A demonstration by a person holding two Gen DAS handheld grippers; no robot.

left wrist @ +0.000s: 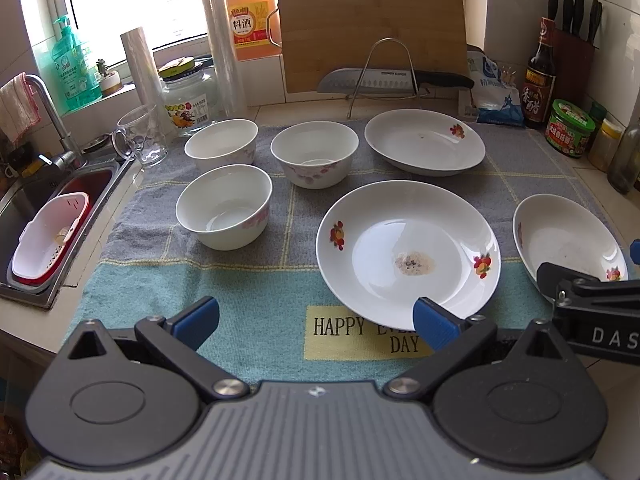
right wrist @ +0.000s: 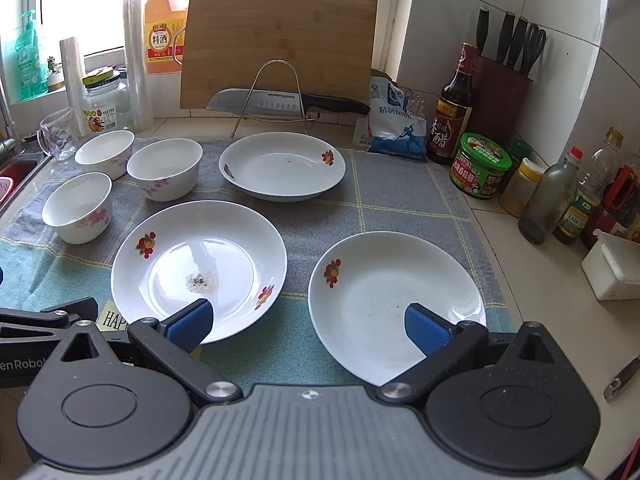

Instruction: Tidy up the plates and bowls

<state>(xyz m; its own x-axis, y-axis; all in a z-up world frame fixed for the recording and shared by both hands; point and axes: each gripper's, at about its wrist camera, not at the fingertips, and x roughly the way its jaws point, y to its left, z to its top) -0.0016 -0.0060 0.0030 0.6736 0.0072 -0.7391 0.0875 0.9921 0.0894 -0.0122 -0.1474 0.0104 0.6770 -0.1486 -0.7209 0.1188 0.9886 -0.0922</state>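
Three white plates with fruit prints lie on a grey-and-teal towel (left wrist: 248,304): a far plate (left wrist: 425,141) (right wrist: 282,165), a stained middle plate (left wrist: 408,252) (right wrist: 199,267), and a right plate (left wrist: 568,240) (right wrist: 396,304). Three white bowls with pink flowers stand at the left: back left (left wrist: 221,145) (right wrist: 105,153), back middle (left wrist: 315,153) (right wrist: 164,167), front (left wrist: 224,205) (right wrist: 77,206). My left gripper (left wrist: 316,320) is open and empty above the towel's front, beside the middle plate. My right gripper (right wrist: 308,322) is open and empty, between the middle and right plates.
A sink (left wrist: 44,216) with a red-and-white basket is at the left. A glass mug (left wrist: 140,136), jar, rolls, oil jug, cutting board (left wrist: 372,28) and knife on a rack line the back. Bottles, jars and a knife block (right wrist: 500,92) crowd the right.
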